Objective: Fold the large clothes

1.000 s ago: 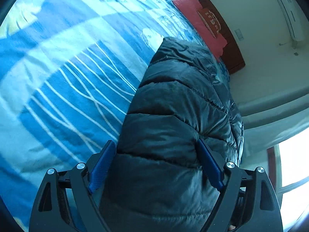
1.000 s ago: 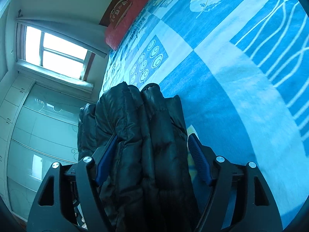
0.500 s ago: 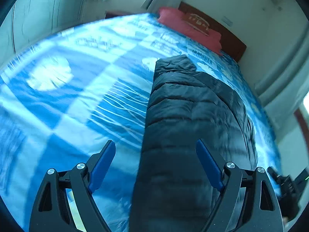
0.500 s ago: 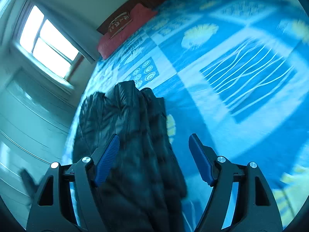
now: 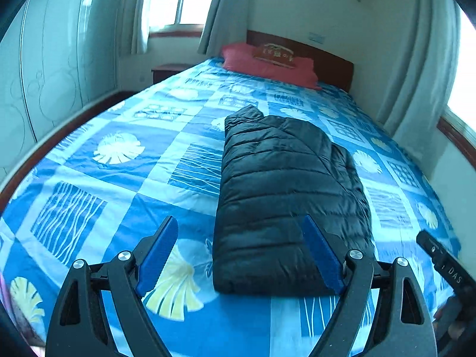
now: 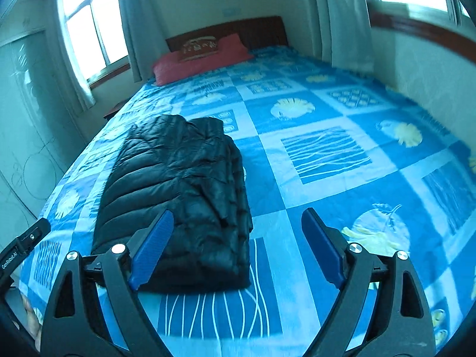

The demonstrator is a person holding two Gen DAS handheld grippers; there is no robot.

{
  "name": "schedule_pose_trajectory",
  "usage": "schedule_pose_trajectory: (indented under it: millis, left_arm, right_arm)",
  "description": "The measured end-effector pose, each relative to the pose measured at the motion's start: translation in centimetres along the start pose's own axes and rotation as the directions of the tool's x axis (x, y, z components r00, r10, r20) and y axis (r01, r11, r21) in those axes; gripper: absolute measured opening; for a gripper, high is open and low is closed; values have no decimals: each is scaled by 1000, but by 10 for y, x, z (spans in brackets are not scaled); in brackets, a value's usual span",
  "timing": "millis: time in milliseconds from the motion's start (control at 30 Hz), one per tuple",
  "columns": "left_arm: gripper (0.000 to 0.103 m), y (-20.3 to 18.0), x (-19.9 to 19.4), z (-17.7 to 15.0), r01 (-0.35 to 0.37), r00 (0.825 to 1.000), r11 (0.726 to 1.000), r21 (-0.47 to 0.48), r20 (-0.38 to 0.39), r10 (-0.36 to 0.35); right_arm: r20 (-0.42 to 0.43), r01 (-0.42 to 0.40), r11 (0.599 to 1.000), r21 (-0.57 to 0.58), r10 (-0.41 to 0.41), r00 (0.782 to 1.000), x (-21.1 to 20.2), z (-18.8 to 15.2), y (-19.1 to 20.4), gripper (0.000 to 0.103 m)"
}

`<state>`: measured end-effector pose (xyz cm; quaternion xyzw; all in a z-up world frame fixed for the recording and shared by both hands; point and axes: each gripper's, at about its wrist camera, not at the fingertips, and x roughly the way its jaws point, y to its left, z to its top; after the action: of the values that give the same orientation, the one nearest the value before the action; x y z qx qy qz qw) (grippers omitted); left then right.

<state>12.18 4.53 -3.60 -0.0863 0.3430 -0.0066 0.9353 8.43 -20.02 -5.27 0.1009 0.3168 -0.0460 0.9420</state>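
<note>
1. Jacket (image 5: 285,196): black puffer, folded into a long compact bundle, lying flat on the bed (image 5: 119,136). Center of the left wrist frame, left of center in the right wrist frame (image 6: 178,196).
2. Left gripper (image 5: 241,253): fingers wide open, holding nothing. Right blue finger overlaps the bundle's near right corner in frame; contact can't be confirmed.
3. Right gripper (image 6: 238,253): fingers wide open, nothing held. Left finger sits in front of the bundle's near edge, the rest over bare bedspread.
4. Step, my read: fold looks finished or one fold from finished. Both grippers are off the garment, at the near end of the bed.
5. Next move, if another fold is wanted: grip the two near corners and carry them to the far end to halve the length. Puffy fill will spring back, so press down after laying it.
6. Right edge of the bundle shows loose stacked layers in the right wrist view; these may splay if lifted unevenly.
7. Around: red pillow (image 5: 267,65) at the headboard (image 6: 255,29), well apart from the jacket. Windows (image 6: 89,29) and curtains at the top of both frames. Nothing blocks the jacket.
</note>
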Motion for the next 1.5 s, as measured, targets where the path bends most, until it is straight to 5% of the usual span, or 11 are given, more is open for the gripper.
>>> schedule_pose_trajectory:
  millis: [367,1500]
  left_arm:
    - [85,-10,-33,-18,-13,999,999,38,31,11]
    - [85,-13,-44,-26,-23,999,999,40,39,22]
  right_arm:
    - [74,-13,997,-77,19,997,-47,-7,25,91]
    - [56,-30,991,-131,38,998,-46,-22,43,91]
